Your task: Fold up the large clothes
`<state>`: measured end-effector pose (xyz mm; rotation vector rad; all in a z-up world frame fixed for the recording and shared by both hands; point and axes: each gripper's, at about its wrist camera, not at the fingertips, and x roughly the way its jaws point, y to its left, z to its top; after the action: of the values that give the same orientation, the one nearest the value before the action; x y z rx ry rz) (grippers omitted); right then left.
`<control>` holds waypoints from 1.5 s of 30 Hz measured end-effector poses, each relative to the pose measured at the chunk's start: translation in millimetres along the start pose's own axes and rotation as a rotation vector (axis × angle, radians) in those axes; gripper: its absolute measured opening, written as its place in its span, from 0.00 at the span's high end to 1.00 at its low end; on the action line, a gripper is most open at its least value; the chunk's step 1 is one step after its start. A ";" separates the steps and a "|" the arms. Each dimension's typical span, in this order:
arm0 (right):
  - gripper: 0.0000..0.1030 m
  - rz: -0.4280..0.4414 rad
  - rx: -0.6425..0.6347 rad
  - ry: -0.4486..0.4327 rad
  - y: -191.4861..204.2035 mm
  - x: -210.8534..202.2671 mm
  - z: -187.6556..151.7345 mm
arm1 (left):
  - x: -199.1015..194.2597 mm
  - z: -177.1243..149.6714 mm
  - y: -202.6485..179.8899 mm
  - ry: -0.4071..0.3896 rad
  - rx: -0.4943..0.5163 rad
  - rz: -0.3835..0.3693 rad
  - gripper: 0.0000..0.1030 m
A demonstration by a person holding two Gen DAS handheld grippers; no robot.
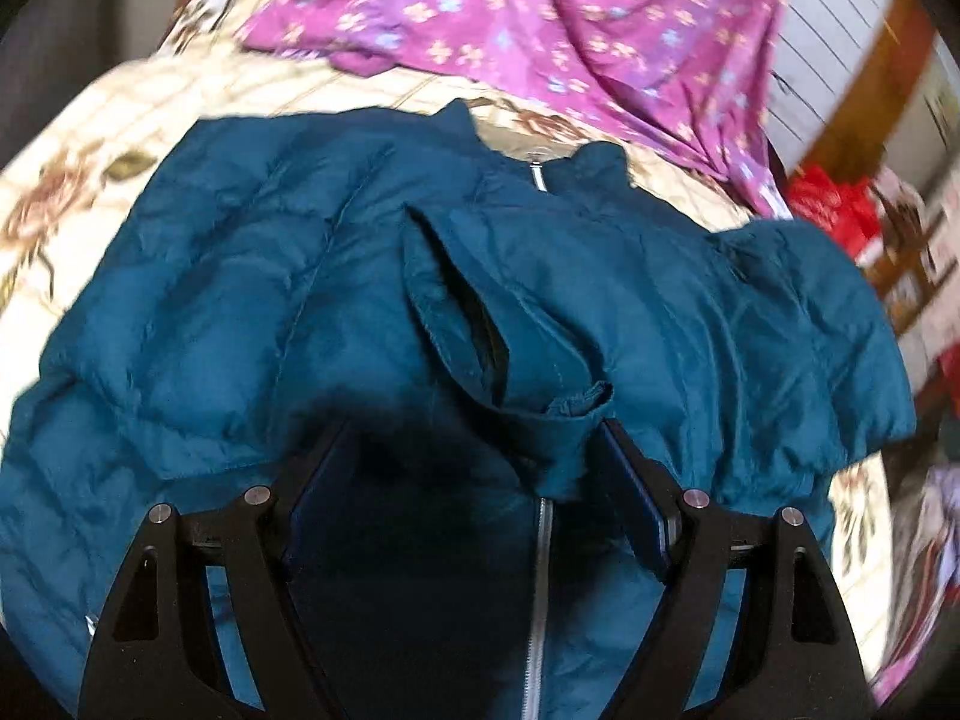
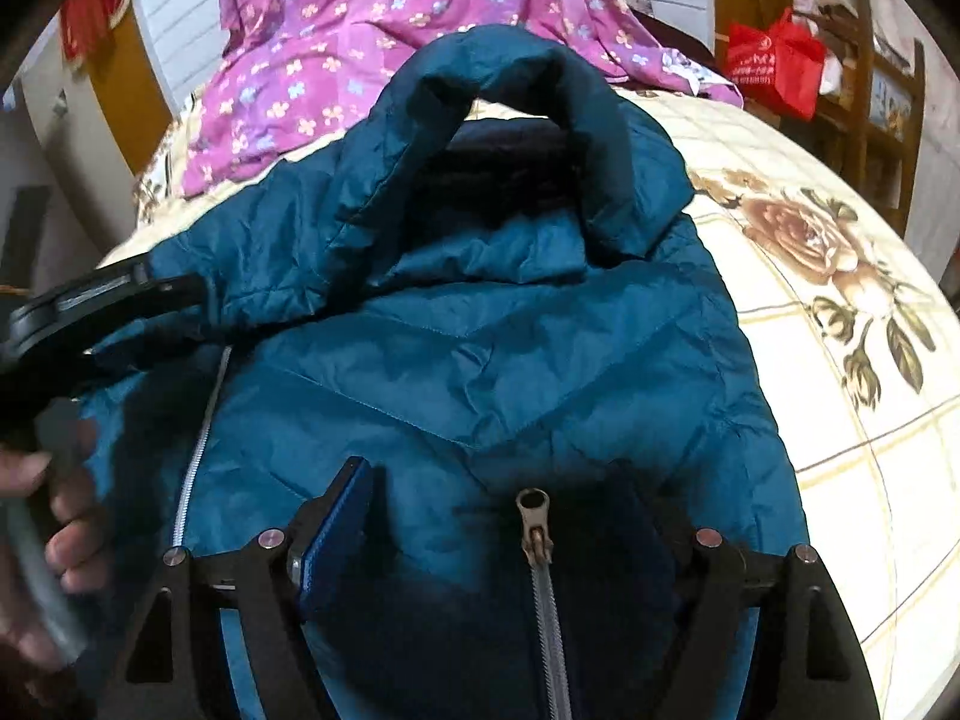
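Observation:
A teal puffer jacket (image 1: 240, 300) (image 2: 480, 360) lies front up on a cream floral quilt (image 2: 852, 396). One sleeve (image 1: 510, 312) is folded across the chest, and its cuff (image 1: 576, 414) rests by the right finger of my left gripper (image 1: 471, 429). That gripper hovers open over the silver zipper (image 1: 543, 570). My right gripper (image 2: 489, 474) is open low over the jacket, with the zipper pull (image 2: 534, 516) between its fingers and untouched. The collar (image 2: 510, 66) stands up at the far end. A hand (image 2: 54, 480) holds the left gripper's black frame (image 2: 78, 306) at the left edge.
A purple flowered cloth (image 1: 540, 30) (image 2: 360, 30) lies crumpled beyond the jacket. A red bag (image 2: 774, 66) (image 1: 834, 210) sits on wooden furniture (image 2: 888, 114) past the bed's far right corner. Bare quilt (image 1: 90, 138) shows beside the jacket.

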<state>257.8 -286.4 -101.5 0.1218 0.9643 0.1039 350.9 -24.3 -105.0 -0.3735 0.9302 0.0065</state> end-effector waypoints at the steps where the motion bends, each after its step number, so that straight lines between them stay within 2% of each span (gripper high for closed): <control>1: 0.25 0.009 -0.001 0.010 -2.4 0.4 0.0 | -4.3 -3.1 2.0 -0.006 -0.021 -0.028 0.22; 6: 0.25 0.011 -0.052 0.046 1.8 4.0 -3.6 | -17.2 -15.0 10.6 -0.034 -0.070 -0.126 0.22; 8: 0.24 -0.004 -0.080 0.055 4.6 5.8 -5.5 | -18.6 -13.8 9.4 -0.049 -0.067 -0.127 0.22; 12: 0.21 -0.030 -0.126 0.055 10.3 8.3 -9.6 | -33.9 -16.5 7.8 -0.097 -0.042 -0.205 0.22; 13: 0.21 -0.032 -0.129 0.055 10.3 8.3 -10.0 | -33.8 -16.3 6.4 -0.108 -0.018 -0.205 0.22; 15: 0.21 -0.033 -0.129 0.056 10.2 8.5 -10.2 | -21.0 -11.5 5.5 -0.090 0.008 -0.140 0.22; 17: 0.20 -0.035 -0.126 0.056 10.2 8.7 -10.9 | -3.5 -4.4 10.7 -0.045 -0.028 -0.164 0.22; 21: 0.18 -0.044 -0.137 0.057 14.7 10.0 -12.1 | 8.3 2.0 12.5 -0.035 -0.068 -0.147 0.23; 22: 0.17 -0.044 -0.138 0.058 14.8 10.5 -12.1 | 8.7 2.3 12.4 -0.039 -0.074 -0.139 0.38; 23: 0.17 -0.044 -0.140 0.060 15.5 11.2 -11.7 | 9.5 2.1 11.8 -0.036 -0.075 -0.120 0.65; 24: 0.16 -0.046 -0.143 0.062 16.1 11.9 -11.8 | 11.4 1.6 12.3 -0.022 -0.076 -0.121 0.80; 26: 0.15 -0.049 -0.146 0.062 17.0 12.3 -12.3 | 6.6 0.4 12.1 -0.027 -0.063 -0.130 0.91; 31: 0.15 -0.044 -0.145 0.065 16.1 11.6 -12.5 | -28.0 8.5 20.9 -0.120 0.011 -0.098 0.92; 34: 0.15 -0.036 -0.138 0.068 14.6 11.5 -13.3 | -48.4 25.5 45.1 -0.169 0.016 -0.078 0.92; 38: 0.08 -0.027 -0.134 0.074 14.4 15.0 -13.9 | -67.4 45.0 79.4 -0.208 0.032 -0.033 0.92; 42: 0.02 -0.020 -0.139 0.078 15.7 17.7 -16.0 | -65.3 60.3 95.1 -0.211 0.078 0.008 0.92; 45: 0.00 -0.015 -0.147 0.091 17.2 20.9 -16.5 | -46.3 68.6 109.4 -0.186 0.099 0.107 0.92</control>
<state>255.5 -265.5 -125.2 -0.0262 1.0449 0.1669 358.5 106.9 -65.8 -0.2270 0.7628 0.0914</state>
